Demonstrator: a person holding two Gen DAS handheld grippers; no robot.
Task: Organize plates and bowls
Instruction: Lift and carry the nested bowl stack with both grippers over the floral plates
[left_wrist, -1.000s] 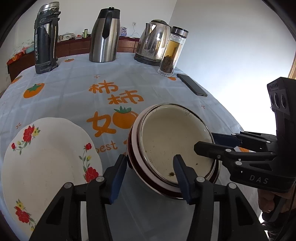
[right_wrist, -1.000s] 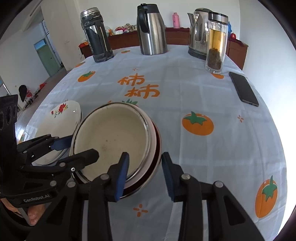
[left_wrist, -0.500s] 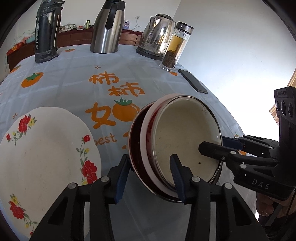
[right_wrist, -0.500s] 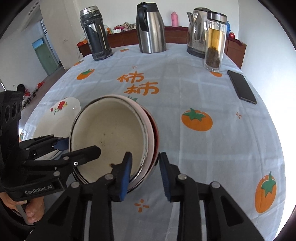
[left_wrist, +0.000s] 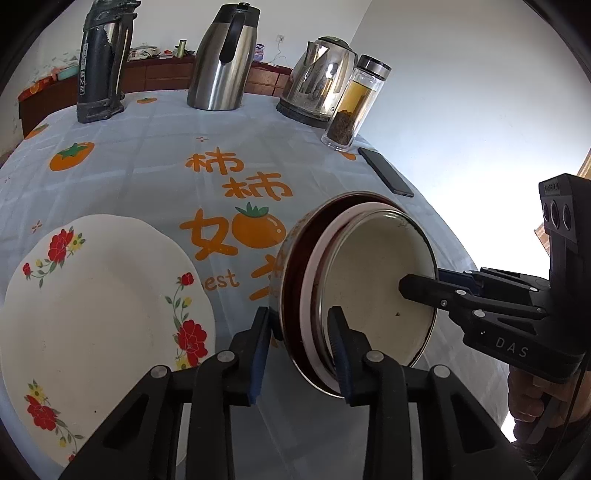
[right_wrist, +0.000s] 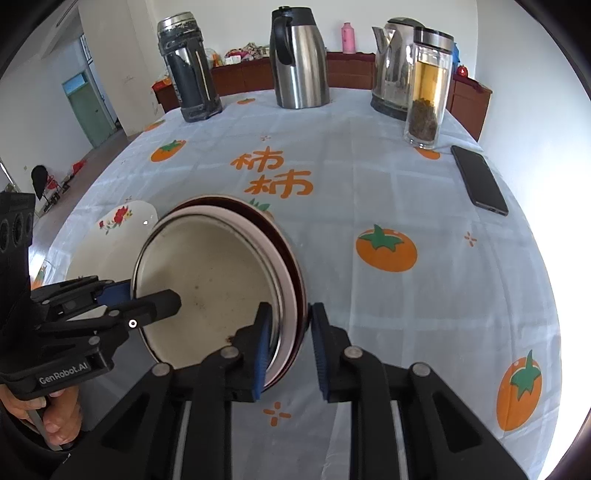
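Two tools hold one nested stack of bowls (left_wrist: 373, 291) between them, raised above the table (left_wrist: 147, 177) and tipped well off level. The left tool (left_wrist: 301, 345) has its blue-padded fingers (left_wrist: 260, 341) closed part-way on the stack's near rim, one finger outside the dark red outer bowl and the other inside the cream-coloured inner one. The right tool (right_wrist: 288, 343) grips the opposite rim the same way, its fingers narrowed onto the edge, one inside and one outside.

From the left wrist view the stack stands close to on edge: its open mouth faces right, toward the right tool, and its rim plane runs nearly upright. From the right wrist view the same bowls (right_wrist: 214, 280) face left, toward the left tool, with the cream interior showing a few dark specks. Three rims show, nested one in another: dark red outermost, then a pale pink band, then the metal-edged cream bowl.

Left of the stack a white plate with red flowers (left_wrist: 96, 321) lies flat on the table, near the bowls but apart from them.

Toward the far edge stand a dark flask (left_wrist: 101, 62), a steel jug (left_wrist: 221, 59), a kettle (left_wrist: 319, 81) and a glass tea bottle (left_wrist: 354, 107), with a black phone (left_wrist: 386, 171) lying flat just beside the bottle.
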